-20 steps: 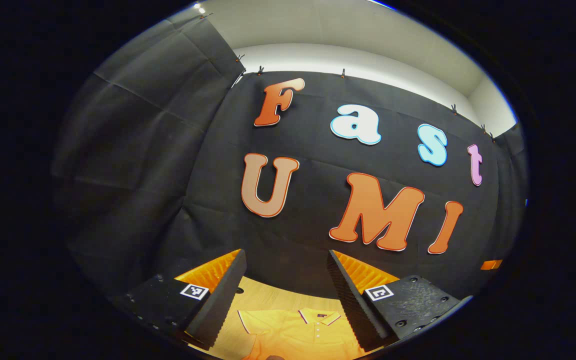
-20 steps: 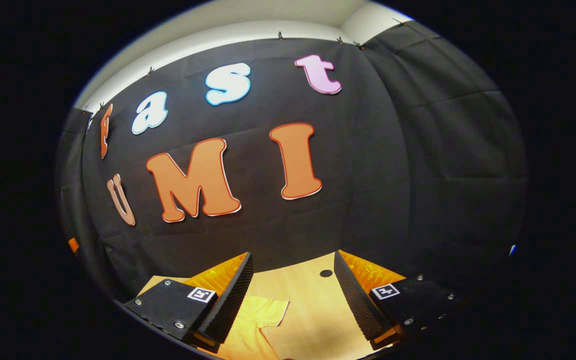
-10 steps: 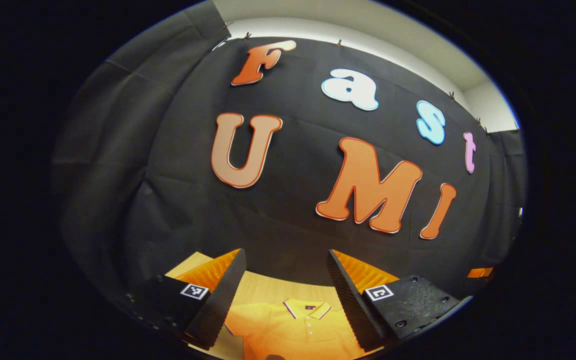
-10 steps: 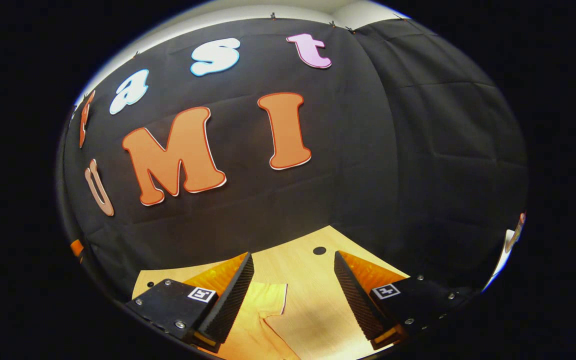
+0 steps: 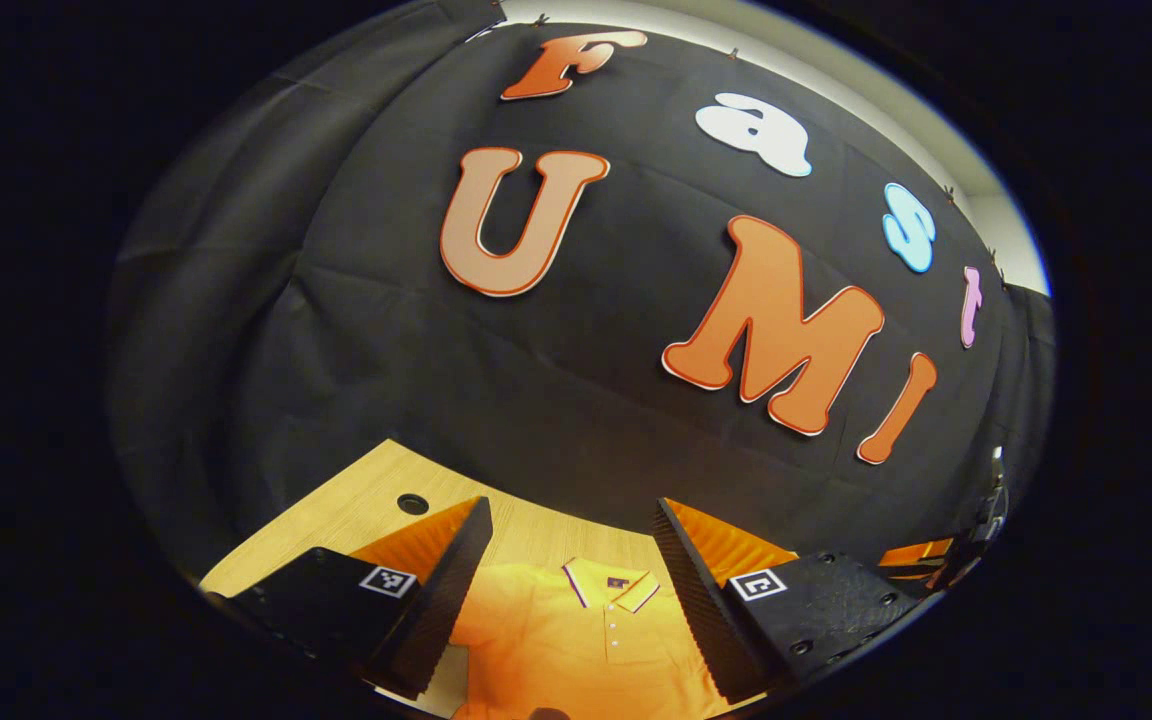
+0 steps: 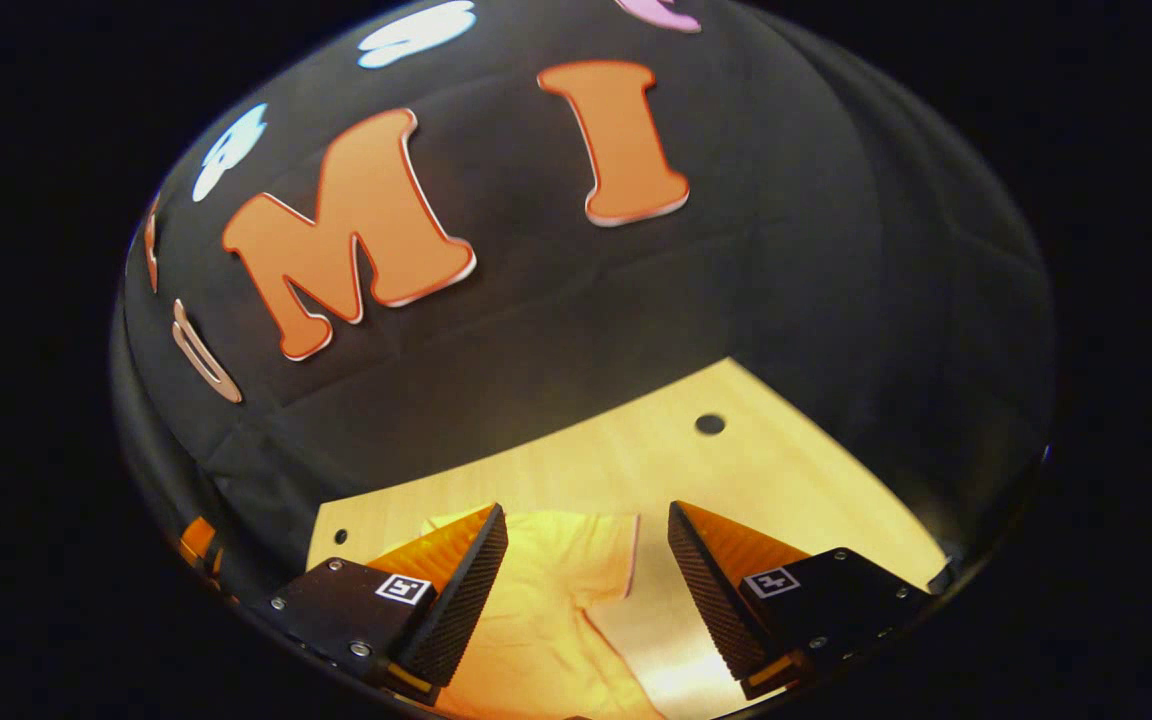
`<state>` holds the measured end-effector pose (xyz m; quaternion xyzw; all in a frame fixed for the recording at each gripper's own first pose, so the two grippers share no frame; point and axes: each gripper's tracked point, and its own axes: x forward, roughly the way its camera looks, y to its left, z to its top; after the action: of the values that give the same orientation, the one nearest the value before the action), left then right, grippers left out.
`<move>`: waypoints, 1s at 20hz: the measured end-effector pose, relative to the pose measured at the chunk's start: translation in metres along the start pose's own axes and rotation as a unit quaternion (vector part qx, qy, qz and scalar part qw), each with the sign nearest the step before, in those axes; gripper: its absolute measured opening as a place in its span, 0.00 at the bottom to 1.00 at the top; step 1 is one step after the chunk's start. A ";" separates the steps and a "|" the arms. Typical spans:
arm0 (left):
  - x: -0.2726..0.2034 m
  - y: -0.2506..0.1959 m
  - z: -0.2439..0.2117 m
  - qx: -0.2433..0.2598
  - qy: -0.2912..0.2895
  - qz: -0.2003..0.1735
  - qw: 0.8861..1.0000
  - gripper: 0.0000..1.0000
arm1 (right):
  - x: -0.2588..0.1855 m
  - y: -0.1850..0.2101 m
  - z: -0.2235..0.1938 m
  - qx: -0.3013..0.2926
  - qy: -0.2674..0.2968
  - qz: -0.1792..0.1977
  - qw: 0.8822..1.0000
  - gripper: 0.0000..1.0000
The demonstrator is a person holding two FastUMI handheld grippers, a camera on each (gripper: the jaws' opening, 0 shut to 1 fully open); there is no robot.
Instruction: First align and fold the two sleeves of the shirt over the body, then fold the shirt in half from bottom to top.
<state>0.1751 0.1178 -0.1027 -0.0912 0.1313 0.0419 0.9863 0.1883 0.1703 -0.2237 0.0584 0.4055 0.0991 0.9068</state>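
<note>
Left gripper view: shirt (image 5: pixel 576 650) flat on the desk (image 5: pixel 356 505), collar up, unfolded. Both sleeves and the half-fold remain. Left gripper (image 5: pixel 568 600) and right gripper (image 6: pixel 586 590) gape, empty, above it.

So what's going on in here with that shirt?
A person holds a gripper in each hand above a yellow polo shirt lying flat on a wooden table. The left gripper is open over the collar; the right gripper is open over a sleeve. Neither touches the cloth, and no fold has been made yet.
</note>
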 end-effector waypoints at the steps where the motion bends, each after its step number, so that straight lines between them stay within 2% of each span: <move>1: 0.001 0.006 -0.001 -0.002 0.002 0.006 1.000 0.97 | 0.023 -0.005 -0.013 0.008 0.045 -0.004 0.999 0.98; 3: 0.003 0.017 -0.005 -0.001 0.006 0.018 1.000 0.98 | 0.078 -0.026 -0.040 -0.001 0.116 -0.037 0.993 0.98; 4: 0.003 0.024 -0.008 0.000 0.010 0.023 1.000 0.97 | 0.103 -0.040 -0.061 -0.009 0.157 -0.059 0.986 0.98; 7: 0.001 0.042 -0.018 0.008 0.027 0.039 0.999 0.97 | 0.148 -0.060 -0.115 -0.009 0.251 -0.093 0.964 0.98; 9: 0.000 0.052 -0.025 0.022 0.037 0.048 0.998 0.98 | 0.177 -0.072 -0.141 -0.009 0.285 -0.112 0.952 0.97; 10: -0.001 0.057 -0.026 0.029 0.040 0.054 0.997 0.98 | 0.185 -0.074 -0.148 -0.013 0.292 -0.120 0.949 0.97; 14: -0.003 0.073 -0.029 0.034 0.047 0.073 0.996 0.98 | 0.204 -0.070 -0.151 -0.025 0.281 -0.132 0.950 0.95; 16: -0.002 0.078 -0.032 0.024 0.051 0.079 0.995 0.98 | 0.203 -0.075 -0.152 -0.042 0.274 -0.155 0.948 0.93; 17: -0.003 0.080 -0.033 0.017 0.053 0.083 0.995 0.97 | 0.202 -0.080 -0.153 -0.056 0.269 -0.173 0.946 0.89; 20: -0.008 0.087 -0.040 0.005 0.057 0.091 0.994 0.98 | 0.202 -0.074 -0.154 -0.060 0.257 -0.175 0.948 0.71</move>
<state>0.1481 0.1954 -0.1534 -0.0762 0.1949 0.1255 0.9698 0.2144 0.1480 -0.4863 -0.0960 0.6218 -0.0254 0.7769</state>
